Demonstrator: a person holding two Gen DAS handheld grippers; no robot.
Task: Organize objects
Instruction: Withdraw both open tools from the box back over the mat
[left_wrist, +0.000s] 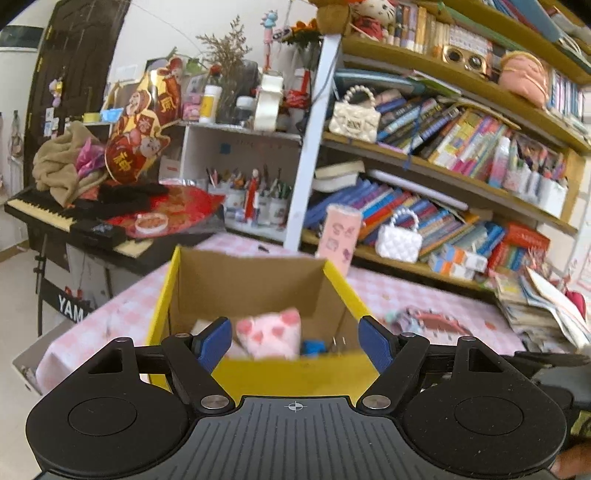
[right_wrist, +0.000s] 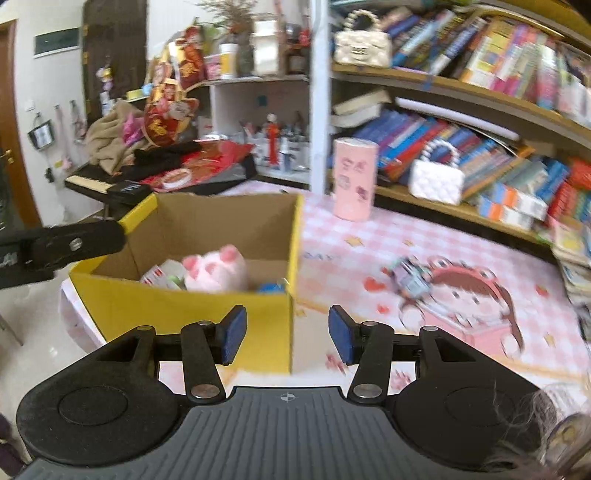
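- left wrist: left gripper (left_wrist: 293, 343) released, nothing between its pads, poised at the near rim of the box (left_wrist: 295, 376). pig plush (left_wrist: 269, 334) lies inside, pale pink with darker hearts, soft, blurred.
- right wrist: right gripper (right_wrist: 286, 334) released and empty, facing the box's near corner. small toy (right_wrist: 412, 278) lies loose on the tablecloth (right_wrist: 461, 240), well apart from the box; likely next to collect. pink can (right_wrist: 355, 178) stands upright beyond.

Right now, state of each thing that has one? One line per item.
left gripper: open, empty
right gripper: open, empty
yellow box: open top, upright
pink plush: inside box
pink canister: upright on table
small purple toy: lying on tablecloth, outside box
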